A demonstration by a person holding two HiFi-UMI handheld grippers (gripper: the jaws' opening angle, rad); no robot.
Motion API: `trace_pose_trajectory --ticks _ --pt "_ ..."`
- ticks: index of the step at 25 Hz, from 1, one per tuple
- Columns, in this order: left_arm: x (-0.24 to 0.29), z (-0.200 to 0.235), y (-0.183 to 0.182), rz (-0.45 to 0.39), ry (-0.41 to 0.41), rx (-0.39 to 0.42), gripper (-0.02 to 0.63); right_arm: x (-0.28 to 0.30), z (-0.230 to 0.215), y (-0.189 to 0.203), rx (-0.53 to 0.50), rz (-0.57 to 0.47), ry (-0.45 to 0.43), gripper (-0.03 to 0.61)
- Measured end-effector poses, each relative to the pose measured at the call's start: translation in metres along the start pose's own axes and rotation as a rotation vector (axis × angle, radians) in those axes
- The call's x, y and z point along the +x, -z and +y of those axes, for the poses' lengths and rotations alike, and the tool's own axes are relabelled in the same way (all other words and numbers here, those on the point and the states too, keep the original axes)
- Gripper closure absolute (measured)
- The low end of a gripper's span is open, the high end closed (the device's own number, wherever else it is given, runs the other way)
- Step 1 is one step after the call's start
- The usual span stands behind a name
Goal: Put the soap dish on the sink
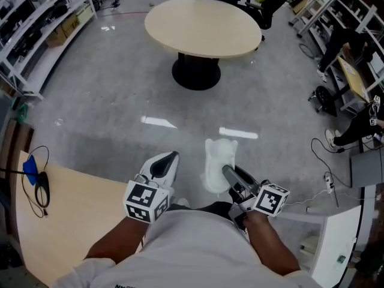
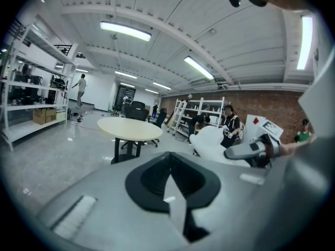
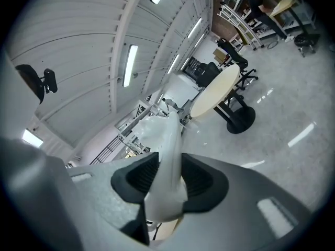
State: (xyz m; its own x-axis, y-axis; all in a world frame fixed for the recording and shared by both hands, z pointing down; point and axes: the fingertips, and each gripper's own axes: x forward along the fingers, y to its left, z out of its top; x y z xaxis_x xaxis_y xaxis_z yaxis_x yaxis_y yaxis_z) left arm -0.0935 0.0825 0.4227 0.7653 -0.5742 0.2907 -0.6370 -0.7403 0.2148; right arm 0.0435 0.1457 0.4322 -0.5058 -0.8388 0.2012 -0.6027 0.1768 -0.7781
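Note:
The white soap dish (image 1: 217, 161) hangs over the grey floor, gripped by its near end in my right gripper (image 1: 228, 173), which is shut on it. In the right gripper view the soap dish (image 3: 168, 135) stands edge-on between the two black pads (image 3: 135, 179). The left gripper view catches the soap dish (image 2: 212, 143) off to its right. My left gripper (image 1: 173, 156) is held beside it, a little apart, jaws shut and holding nothing; its black pads (image 2: 152, 179) meet at the tip. No sink shows in any view.
A round beige table (image 1: 204, 26) on a black pedestal stands ahead. A wooden desk (image 1: 72, 209) with a cable and a blue item lies at lower left. Shelving (image 1: 36, 23) lines the left wall. A seated person (image 1: 360, 125) and a white cabinet (image 1: 339, 239) are on the right.

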Motion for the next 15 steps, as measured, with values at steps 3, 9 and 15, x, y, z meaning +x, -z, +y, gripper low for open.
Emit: trace_pose_trajectory --ticks 3,9,15 --pt "-0.002 0.007 0.002 0.002 -0.001 -0.026 0.606 0.006 0.006 0.002 -0.007 0.02 0.007 0.44" --pt "-0.003 0.003 0.01 0.011 0.025 -0.048 0.606 0.01 0.012 -0.001 -0.013 0.012 0.015 0.44" --pt "-0.003 0.005 0.009 0.006 0.011 -0.037 0.606 0.011 0.011 -0.007 -0.019 0.016 0.009 0.44"
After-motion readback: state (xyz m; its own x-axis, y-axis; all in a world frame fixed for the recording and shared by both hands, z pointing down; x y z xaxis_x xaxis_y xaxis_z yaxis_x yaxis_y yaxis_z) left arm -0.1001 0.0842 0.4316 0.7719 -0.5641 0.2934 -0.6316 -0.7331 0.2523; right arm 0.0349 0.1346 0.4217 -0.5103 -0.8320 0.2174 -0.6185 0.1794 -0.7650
